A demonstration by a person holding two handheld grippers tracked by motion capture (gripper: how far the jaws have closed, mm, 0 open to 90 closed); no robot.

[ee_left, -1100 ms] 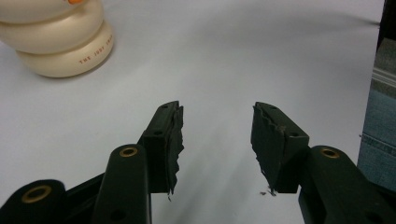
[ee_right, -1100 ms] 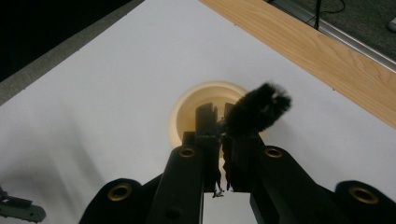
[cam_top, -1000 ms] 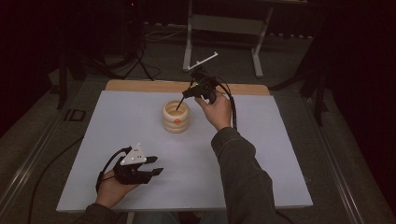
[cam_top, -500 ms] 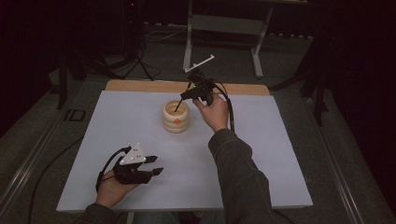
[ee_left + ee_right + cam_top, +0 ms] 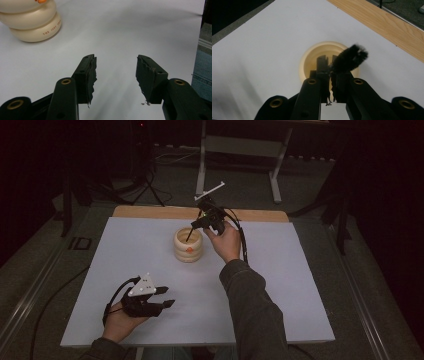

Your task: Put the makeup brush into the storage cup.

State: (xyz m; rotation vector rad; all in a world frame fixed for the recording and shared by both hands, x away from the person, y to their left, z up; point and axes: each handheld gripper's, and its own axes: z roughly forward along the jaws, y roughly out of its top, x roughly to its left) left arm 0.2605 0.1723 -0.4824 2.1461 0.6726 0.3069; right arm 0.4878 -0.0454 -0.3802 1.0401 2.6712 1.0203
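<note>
Resting on the white table point(image 5: 300, 285) at your near left, your left gripper point(image 5: 116, 72) has its jaws apart, nothing between them, and they have just been opening. Farther right, your right gripper point(image 5: 330, 65) is clamped on a black brush point(image 5: 350, 58), bristles just above the cream ridged cup's point(image 5: 188, 245) mouth.
</note>
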